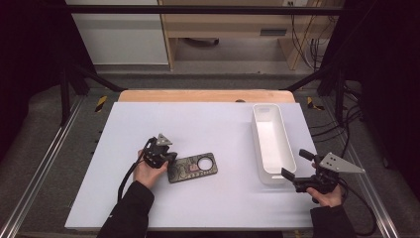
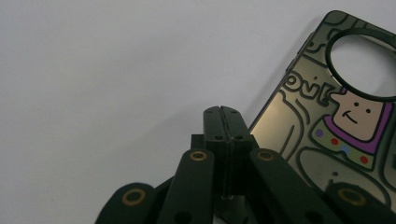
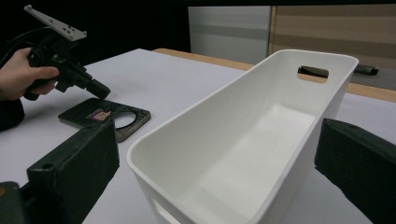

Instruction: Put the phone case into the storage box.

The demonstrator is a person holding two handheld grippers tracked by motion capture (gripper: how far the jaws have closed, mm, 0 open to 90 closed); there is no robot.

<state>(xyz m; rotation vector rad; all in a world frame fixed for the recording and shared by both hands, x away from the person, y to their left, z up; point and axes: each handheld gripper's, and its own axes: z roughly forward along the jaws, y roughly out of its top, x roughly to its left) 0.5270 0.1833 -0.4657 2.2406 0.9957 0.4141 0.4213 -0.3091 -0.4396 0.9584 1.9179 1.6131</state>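
From above, the left gripper sat at the near-left end of a dark phone case lying flat on the white table, left of a long white bin. The left gripper view brought out what the high view blurred: the glossy case carried a cartoon figure in purple and a round camera hole, and the jaws were pressed together, just beside its edge and gripping nothing. The right gripper held its jaws wide around the bin's near end, smooth, empty plastic with a slot handle.
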